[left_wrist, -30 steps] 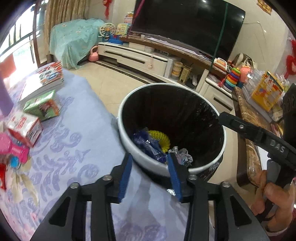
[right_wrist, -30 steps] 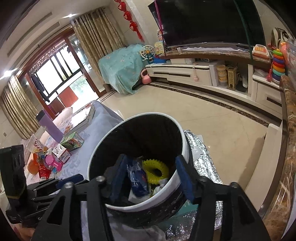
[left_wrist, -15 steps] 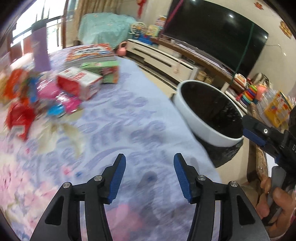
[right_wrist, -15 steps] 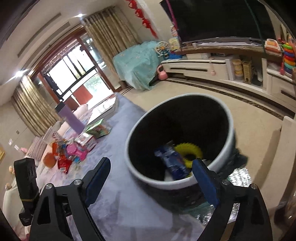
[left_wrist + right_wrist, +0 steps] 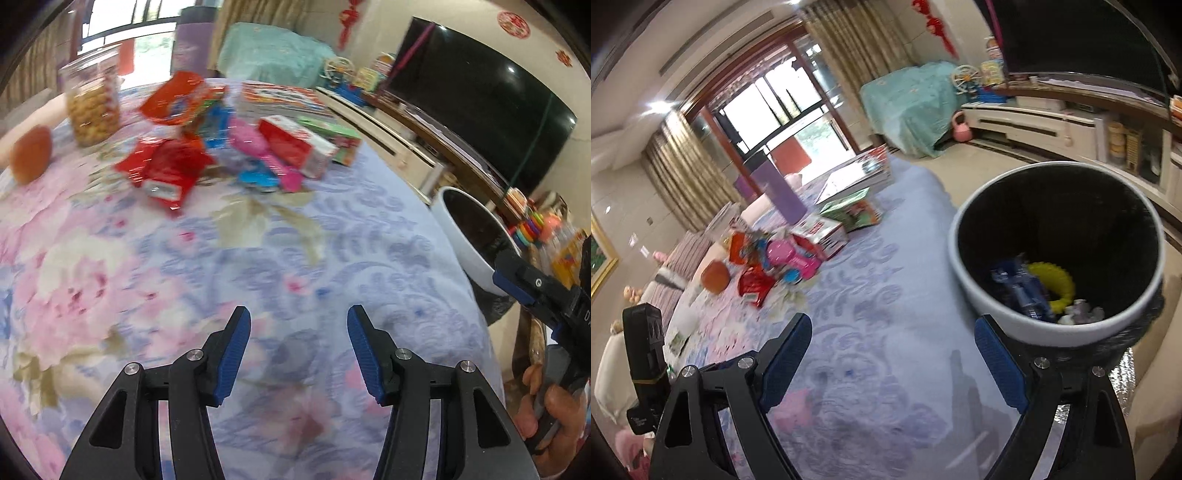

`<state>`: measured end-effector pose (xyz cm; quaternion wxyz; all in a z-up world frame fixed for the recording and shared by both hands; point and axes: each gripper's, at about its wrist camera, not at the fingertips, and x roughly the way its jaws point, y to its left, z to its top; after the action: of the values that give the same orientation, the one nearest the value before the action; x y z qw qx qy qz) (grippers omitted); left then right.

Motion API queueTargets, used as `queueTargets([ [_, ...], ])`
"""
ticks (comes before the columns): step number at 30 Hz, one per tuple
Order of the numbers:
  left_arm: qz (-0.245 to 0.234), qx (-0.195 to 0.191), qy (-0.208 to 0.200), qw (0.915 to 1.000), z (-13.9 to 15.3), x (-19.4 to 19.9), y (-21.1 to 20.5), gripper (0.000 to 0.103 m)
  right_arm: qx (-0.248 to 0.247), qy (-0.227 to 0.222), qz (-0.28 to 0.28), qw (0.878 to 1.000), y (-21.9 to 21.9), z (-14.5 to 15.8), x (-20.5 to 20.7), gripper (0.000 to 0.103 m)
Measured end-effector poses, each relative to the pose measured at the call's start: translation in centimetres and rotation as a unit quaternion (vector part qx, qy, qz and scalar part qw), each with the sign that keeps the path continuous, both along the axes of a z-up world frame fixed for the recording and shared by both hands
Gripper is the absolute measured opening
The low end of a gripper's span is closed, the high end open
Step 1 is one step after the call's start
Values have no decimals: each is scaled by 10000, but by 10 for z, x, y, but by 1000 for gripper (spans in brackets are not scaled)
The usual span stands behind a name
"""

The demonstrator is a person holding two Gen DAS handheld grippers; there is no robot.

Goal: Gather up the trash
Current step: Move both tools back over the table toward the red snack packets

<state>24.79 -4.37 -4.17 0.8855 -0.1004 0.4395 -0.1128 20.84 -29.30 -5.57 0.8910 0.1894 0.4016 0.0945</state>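
Floral cloth (image 5: 258, 266) in pink and lavender covers the table, and its near stretch lies bare under both grippers. At the far left stand a jar of biscuits (image 5: 94, 105) and an orange round thing (image 5: 29, 155). Right of them, in the far middle, lies a heap of trash: red wrappers (image 5: 166, 166), a pink toy (image 5: 255, 147) and a red-and-white carton (image 5: 295, 146), blurred in the left wrist view. The table's right edge curves away, and the white bin (image 5: 465, 251) with its black liner stands just beside that edge.

The left gripper (image 5: 297, 354) hangs over bare cloth with its blue pads (image 5: 232, 354) spread apart, holding nothing and touching nothing. The right gripper (image 5: 890, 363) is spread wider still, also with nothing between its pads, its right finger just in front of the bin's rim (image 5: 997, 317).

Only the right wrist view looks into the bin: a blue wrapper (image 5: 1019, 288), a yellow ring (image 5: 1058, 284) and crumpled paper (image 5: 1078, 314) lie at the bottom. The left wrist view shows the hand (image 5: 550, 413) gripping the right tool.
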Motion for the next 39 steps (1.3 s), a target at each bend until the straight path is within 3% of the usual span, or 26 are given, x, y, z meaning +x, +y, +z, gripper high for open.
queueTargets([
  [15,685,-112,89,9975,-2,-2,58,59,-54,80,771,9970,62,-17,25,95],
  [28,866,-92,111,9961,-8,31,78,59,-172,33,1240,9921,85,-24,65,95],
  [39,964,-78,118,9952,-9,81,87,60,-271,-141,1536,9877,92,-26,120,95],
])
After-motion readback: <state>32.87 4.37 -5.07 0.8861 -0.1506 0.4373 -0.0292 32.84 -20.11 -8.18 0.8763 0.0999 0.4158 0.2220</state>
